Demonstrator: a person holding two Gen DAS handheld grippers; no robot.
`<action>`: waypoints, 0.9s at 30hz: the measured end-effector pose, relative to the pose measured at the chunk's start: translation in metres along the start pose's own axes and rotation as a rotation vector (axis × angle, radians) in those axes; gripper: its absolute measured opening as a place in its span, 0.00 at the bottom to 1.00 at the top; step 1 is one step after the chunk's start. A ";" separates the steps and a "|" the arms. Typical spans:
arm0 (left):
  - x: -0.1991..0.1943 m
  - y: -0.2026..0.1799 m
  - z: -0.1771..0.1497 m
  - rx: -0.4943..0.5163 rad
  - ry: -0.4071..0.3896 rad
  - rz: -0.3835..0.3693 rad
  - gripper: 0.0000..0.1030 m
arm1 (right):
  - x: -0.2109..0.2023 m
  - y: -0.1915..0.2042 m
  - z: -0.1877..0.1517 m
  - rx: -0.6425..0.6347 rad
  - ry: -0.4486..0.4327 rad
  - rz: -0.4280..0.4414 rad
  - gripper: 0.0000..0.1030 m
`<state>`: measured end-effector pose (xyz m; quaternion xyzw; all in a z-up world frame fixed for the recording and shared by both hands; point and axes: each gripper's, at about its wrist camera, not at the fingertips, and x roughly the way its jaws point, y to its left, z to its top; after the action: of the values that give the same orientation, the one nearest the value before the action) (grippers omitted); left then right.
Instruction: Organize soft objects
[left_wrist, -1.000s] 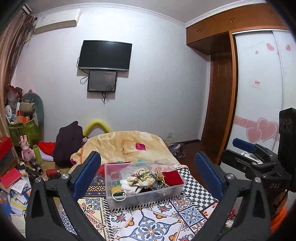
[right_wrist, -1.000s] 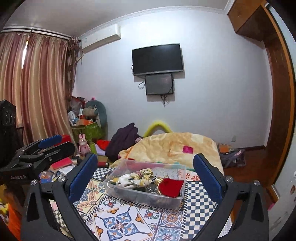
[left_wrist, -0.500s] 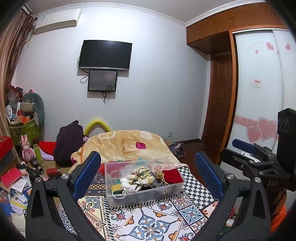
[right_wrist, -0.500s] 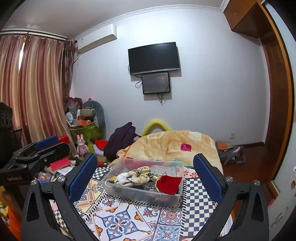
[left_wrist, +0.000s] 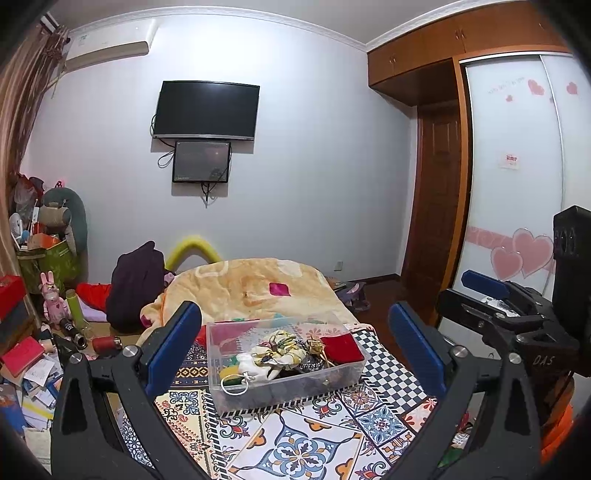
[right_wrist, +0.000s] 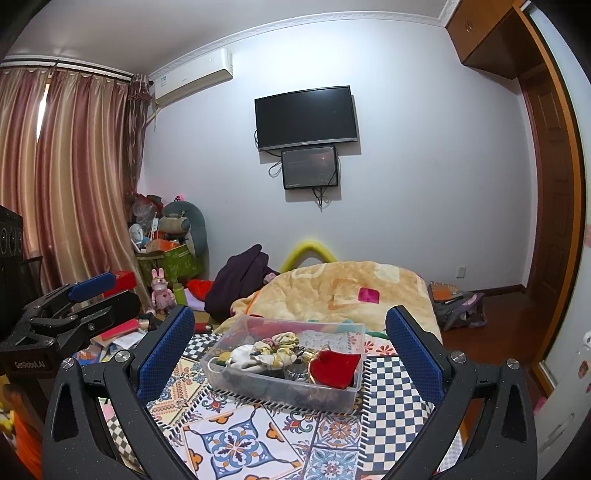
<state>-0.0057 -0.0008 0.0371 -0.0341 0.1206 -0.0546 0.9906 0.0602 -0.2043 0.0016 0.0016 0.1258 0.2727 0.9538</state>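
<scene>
A clear plastic bin (left_wrist: 236, 397) (right_wrist: 334, 398) stands on a patterned tablecloth (left_wrist: 295, 446) (right_wrist: 236, 446). It holds soft things: a red pouch (left_wrist: 341, 347) (right_wrist: 334, 367), a yellow patterned scrunchie (left_wrist: 284, 345) (right_wrist: 282, 345), a white cloth (left_wrist: 253, 365) (right_wrist: 242, 354) and dark pieces. My left gripper (left_wrist: 293, 350) is open and empty, held above the cloth before the bin. My right gripper (right_wrist: 290, 350) is open and empty, likewise before the bin. Each gripper shows at the edge of the other's view.
Behind the bin lies a yellow blanket (left_wrist: 251, 284) (right_wrist: 343, 291). A dark garment (left_wrist: 135, 280) and cluttered books and toys (left_wrist: 33, 354) are at the left. A wardrobe with heart stickers (left_wrist: 517, 221) is at the right.
Both cameras have tilted up slightly, so the bin sits a little lower in the views. Both grippers stay open.
</scene>
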 end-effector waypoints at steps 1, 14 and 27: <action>0.000 0.000 0.000 0.001 -0.001 -0.001 1.00 | 0.000 0.000 0.000 0.001 0.000 0.000 1.00; 0.000 -0.001 -0.001 0.007 0.001 -0.001 1.00 | -0.001 0.001 0.001 0.002 -0.003 -0.002 1.00; 0.003 0.002 -0.003 -0.017 0.009 -0.004 1.00 | -0.003 0.000 0.003 0.003 -0.007 -0.002 1.00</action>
<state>-0.0031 0.0003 0.0330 -0.0427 0.1253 -0.0558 0.9896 0.0581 -0.2058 0.0056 0.0036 0.1230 0.2717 0.9545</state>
